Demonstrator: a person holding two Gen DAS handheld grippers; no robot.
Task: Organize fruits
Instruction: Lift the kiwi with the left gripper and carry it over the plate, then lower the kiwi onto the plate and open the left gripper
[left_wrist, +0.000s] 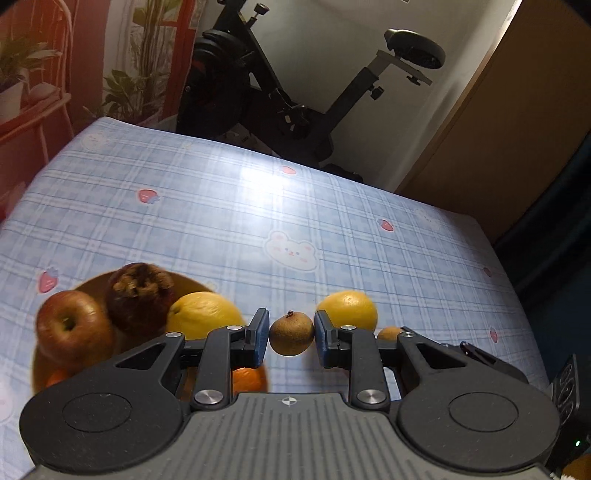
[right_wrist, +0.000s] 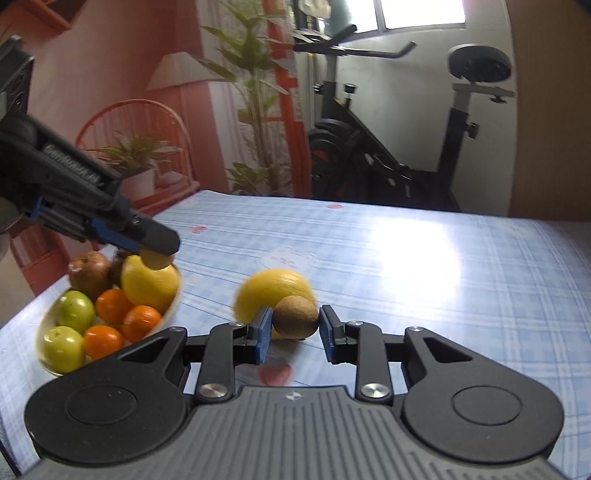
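Clamping a small brown fruit (left_wrist: 291, 334) between its blue pads (left_wrist: 261, 338), the left gripper (left_wrist: 291, 338) holds it raised, just over the near edge of the bowl (right_wrist: 173, 314) as the right camera shows it. That fruit, round with a tiny stem on top, fills the narrow gap between the fingers. Left of the left fingers lies the bowl's load: a lemon (left_wrist: 205, 314) touching the left pad's outer side in the view, a dark wrinkled fruit (left_wrist: 140, 295) behind it, a red apple (left_wrist: 74, 326) farther left, and an orange (left_wrist: 249, 380) below the left finger. Beyond the right finger sits a second lemon (left_wrist: 349, 308) on the checked tablecloth (left_wrist: 221, 206).

The right gripper (right_wrist: 295, 330) is closed on another brown fruit (right_wrist: 295, 319), gripped between its own blue pads (right_wrist: 264, 332). Just behind these fingers lies the loose lemon; to their left the bowl also shows two green fruits (right_wrist: 62, 349) and more oranges. An exercise bike (right_wrist: 399, 147) stands past the table's far edge.
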